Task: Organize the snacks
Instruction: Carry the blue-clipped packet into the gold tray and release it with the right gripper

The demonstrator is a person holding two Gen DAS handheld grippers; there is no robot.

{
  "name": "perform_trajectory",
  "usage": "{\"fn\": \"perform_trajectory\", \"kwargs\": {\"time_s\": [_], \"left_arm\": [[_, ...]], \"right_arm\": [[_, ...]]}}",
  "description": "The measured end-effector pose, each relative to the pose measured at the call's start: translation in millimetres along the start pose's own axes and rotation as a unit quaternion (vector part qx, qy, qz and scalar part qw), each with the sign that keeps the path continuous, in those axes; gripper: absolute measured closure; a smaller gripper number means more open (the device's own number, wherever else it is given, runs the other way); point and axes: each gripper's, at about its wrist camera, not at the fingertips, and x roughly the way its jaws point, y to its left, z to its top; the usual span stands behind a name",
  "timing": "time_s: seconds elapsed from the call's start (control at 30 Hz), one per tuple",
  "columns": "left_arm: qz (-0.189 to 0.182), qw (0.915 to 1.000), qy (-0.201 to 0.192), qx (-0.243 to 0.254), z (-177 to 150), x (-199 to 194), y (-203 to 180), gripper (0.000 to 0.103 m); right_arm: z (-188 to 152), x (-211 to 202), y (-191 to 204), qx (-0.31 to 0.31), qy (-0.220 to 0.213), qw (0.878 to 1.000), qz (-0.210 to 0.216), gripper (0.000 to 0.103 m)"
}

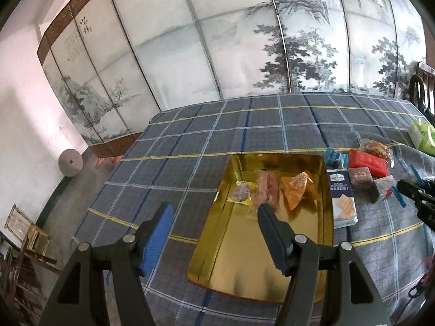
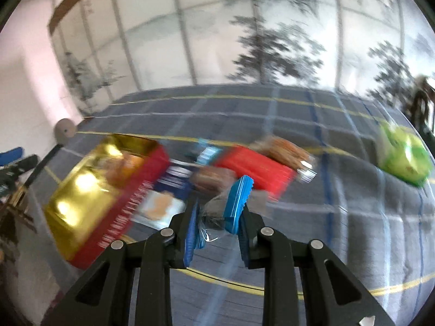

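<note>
An open gold tin (image 1: 217, 250) lies on the plaid cloth; a small purple packet (image 1: 240, 193), a pink packet (image 1: 267, 190) and an orange packet (image 1: 296, 190) sit at its far end. My left gripper (image 1: 214, 214) hangs open over the tin's left rim with nothing between its fingers. In the blurred right wrist view my right gripper (image 2: 217, 214) is shut on a clear snack packet with blue crimped ends (image 2: 236, 201), lifted above the cloth. The tin (image 2: 89, 190), with its red side, lies to the left of it.
Right of the tin lie a blue cracker pack (image 1: 342, 198), a red packet (image 1: 367, 161), a bag of nuts (image 1: 376, 148), small clear packets (image 1: 361, 176) and a green packet (image 1: 422, 135). A painted folding screen stands behind the table. A chair back shows at far right.
</note>
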Motion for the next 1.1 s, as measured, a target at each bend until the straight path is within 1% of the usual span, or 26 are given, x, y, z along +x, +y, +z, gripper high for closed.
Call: {"fn": "perform_trajectory", "kwargs": {"time_s": [0.13,0.23,0.33,0.47,0.63,0.83,1.1], "left_arm": [[0.005,1.0000,0.003,-0.007,-3.6,2.8,10.0,0.037],[0.006,0.9999,0.006,-0.013,-6.1,5.5,19.3,0.037],[0.006,0.9997,0.009,-0.022,-9.4,8.2,30.1,0.037],[0.005,0.9990,0.019,-0.040,-13.1,14.9,47.3,0.037],[0.010,0.9982,0.030,-0.052,-17.9,24.1,63.0,0.037],[0.014,0.9974,0.035,-0.061,-22.2,33.2,75.2,0.037],[0.012,0.9966,0.043,-0.069,-25.8,41.2,85.2,0.037]], "right_arm": [[11.0,7.2,48.6,-0.028,0.004,0.998,0.047,0.079],[14.2,17.1,85.1,-0.050,0.017,0.995,0.084,0.079],[14.7,30.2,117.2,-0.072,0.030,0.991,0.105,0.079],[14.2,48.9,150.1,-0.088,0.049,0.987,0.125,0.079],[13.7,71.6,175.4,-0.090,0.075,0.983,0.140,0.079],[15.1,92.5,199.4,-0.097,0.095,0.980,0.143,0.079],[15.1,108.8,212.1,-0.100,0.110,0.979,0.138,0.079]]}}
